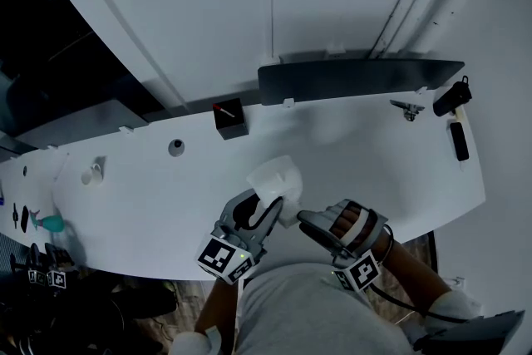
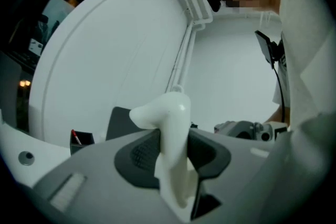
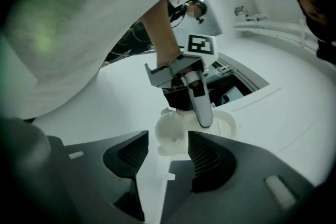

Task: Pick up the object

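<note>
The object is a white, moulded plastic piece held just above the white table. My left gripper grips its near edge; in the left gripper view the object stands upright between the dark pads, which press on both of its sides, so the left gripper is shut on it. My right gripper hangs close to the right of it, open. In the right gripper view the object lies just past the open right gripper, and a finger of the left gripper rests on it.
A black box with a red pen stands at the table's back, beside a long dark panel. Small black tools lie at the far right; a round knob and a white fitting sit at the left.
</note>
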A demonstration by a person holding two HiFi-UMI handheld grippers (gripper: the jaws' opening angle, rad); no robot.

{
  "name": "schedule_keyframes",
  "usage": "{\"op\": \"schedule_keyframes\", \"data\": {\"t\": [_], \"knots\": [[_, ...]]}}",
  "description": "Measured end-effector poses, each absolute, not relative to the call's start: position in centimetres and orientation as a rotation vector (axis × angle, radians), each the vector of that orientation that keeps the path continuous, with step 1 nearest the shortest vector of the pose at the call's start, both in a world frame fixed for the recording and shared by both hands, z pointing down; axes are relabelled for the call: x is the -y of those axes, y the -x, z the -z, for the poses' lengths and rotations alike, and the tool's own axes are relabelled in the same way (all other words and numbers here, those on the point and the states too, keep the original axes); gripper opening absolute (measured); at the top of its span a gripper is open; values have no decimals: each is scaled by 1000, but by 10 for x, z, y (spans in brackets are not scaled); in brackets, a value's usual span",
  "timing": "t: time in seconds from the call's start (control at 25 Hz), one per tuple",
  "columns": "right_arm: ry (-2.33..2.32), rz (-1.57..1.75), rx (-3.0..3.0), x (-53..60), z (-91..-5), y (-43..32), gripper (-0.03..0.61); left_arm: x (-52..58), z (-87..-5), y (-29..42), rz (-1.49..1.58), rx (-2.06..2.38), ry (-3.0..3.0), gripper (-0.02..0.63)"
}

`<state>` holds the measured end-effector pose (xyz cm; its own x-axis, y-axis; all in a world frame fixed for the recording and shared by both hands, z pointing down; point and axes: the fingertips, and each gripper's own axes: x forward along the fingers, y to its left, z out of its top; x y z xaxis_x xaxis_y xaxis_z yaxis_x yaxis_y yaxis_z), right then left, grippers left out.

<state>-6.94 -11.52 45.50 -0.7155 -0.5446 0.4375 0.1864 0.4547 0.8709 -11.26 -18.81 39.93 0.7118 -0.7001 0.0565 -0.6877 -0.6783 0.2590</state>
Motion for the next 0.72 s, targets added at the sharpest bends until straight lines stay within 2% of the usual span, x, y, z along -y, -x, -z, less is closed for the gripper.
{"op": "schedule_keyframes", "data": {"t": [0.08, 0.16, 0.32, 0.52, 0.72], "knots": [[-422, 1174, 2126, 121, -440, 60, 210, 190, -393, 121, 107, 1144, -2660, 137], [-587, 950, 2291, 132, -421, 48, 118, 190, -388, 125, 115, 1178, -2673, 137], [-834, 402, 2554, 158, -391, 31, 2, 187, -381, 124, 125, 1220, -2708, 137], [-1027, -171, 2692, 186, -390, 31, 0, 182, -380, 117, 74, 1300, -2742, 137], [-1039, -133, 2675, 184, -398, 48, 0, 179, -386, 121, 51, 1380, -2713, 137]]}}
